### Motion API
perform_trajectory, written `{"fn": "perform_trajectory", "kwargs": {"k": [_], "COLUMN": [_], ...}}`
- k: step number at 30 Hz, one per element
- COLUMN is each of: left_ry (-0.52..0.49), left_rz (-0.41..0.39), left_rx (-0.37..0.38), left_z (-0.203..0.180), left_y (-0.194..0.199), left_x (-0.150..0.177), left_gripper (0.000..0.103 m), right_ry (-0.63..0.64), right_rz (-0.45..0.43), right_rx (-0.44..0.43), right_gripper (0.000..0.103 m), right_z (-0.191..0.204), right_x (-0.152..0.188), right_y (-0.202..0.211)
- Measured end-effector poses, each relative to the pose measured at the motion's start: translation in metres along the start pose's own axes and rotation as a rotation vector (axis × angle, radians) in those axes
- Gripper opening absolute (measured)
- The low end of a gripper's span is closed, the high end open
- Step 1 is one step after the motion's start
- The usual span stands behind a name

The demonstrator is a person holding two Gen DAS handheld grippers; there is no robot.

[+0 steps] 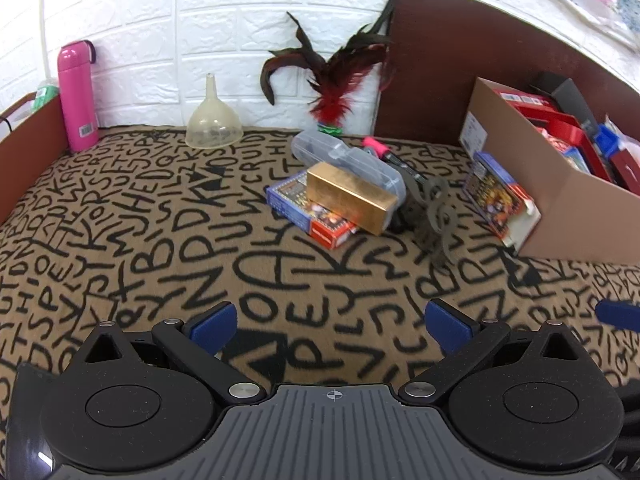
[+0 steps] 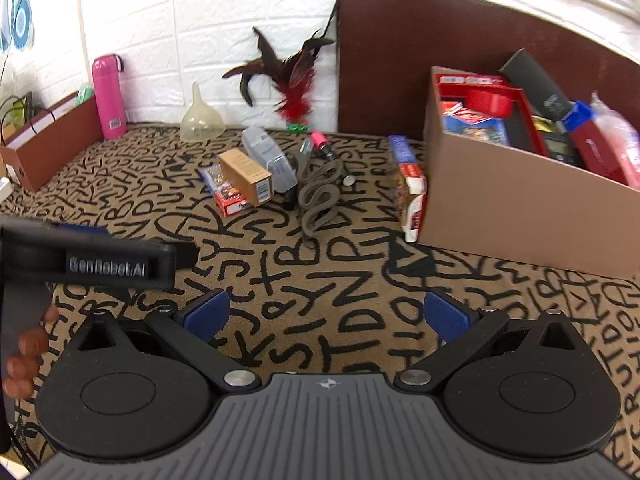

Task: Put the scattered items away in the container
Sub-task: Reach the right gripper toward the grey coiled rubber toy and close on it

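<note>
While both grippers hang above the letter-printed cloth (image 1: 120,216), neither holds anything: the left gripper (image 1: 328,324) has its blue-padded jaws spread wide over bare cloth, and the right gripper (image 2: 326,318) stands just as wide, also with only cloth between its pads. In the right wrist view, a hand (image 2: 24,352) grips the left tool's black handle at the left edge.

Taking the cardboard box (image 2: 520,216) as the landmark, it sits at the right of the cloth, in front of a dark brown board (image 2: 420,48), and is already crowded with red cartons, card packs and a black case. One card pack (image 2: 410,188) leans against the box's left wall. Further left of the box lies a loose cluster: a grey wavy strap (image 2: 318,200), a pink-capped marker (image 2: 322,142) behind it, a clear plastic case (image 2: 268,158), a gold-coloured carton (image 1: 352,198) resting on top of a blue and red card pack (image 1: 308,212). All of these lie outside the box, well ahead of both grippers.

Against the white brick wall, left of the box, stands a red and black feather shuttlecock (image 1: 332,76), then an upturned translucent funnel (image 1: 214,124), and furthest from the box a pink flask (image 1: 76,96) beside a brown paper bag (image 2: 56,144).
</note>
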State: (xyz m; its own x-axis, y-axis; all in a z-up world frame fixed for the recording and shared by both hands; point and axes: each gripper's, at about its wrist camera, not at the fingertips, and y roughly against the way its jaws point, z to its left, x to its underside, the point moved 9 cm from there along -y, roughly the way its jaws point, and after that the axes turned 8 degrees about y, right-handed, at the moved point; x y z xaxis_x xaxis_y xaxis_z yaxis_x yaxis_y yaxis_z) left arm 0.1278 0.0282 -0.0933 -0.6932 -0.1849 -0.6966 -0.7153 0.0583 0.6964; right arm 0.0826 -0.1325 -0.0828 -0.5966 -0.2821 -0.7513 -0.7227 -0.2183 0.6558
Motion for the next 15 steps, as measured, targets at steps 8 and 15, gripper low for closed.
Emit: {"fn": "perform_trajectory", "kwargs": {"k": [8, 15], "left_ry": [-0.009, 0.004], "left_rz": [0.018, 0.083], "left_rx": [-0.062, 0.037], "left_z": [0.013, 0.017], "left_y": [-0.036, -0.075], "left_x": [-0.017, -0.025], "left_gripper": [0.103, 0.103], "right_ry": [0.054, 0.106], "right_rz": [0.039, 0.037], "right_rx": [-0.056, -0.104], "right_gripper": [0.103, 0.103], "right_z": [0.019, 0.034], "right_x": [-0.013, -0.030], "right_y": [-0.044, -0.090]}}
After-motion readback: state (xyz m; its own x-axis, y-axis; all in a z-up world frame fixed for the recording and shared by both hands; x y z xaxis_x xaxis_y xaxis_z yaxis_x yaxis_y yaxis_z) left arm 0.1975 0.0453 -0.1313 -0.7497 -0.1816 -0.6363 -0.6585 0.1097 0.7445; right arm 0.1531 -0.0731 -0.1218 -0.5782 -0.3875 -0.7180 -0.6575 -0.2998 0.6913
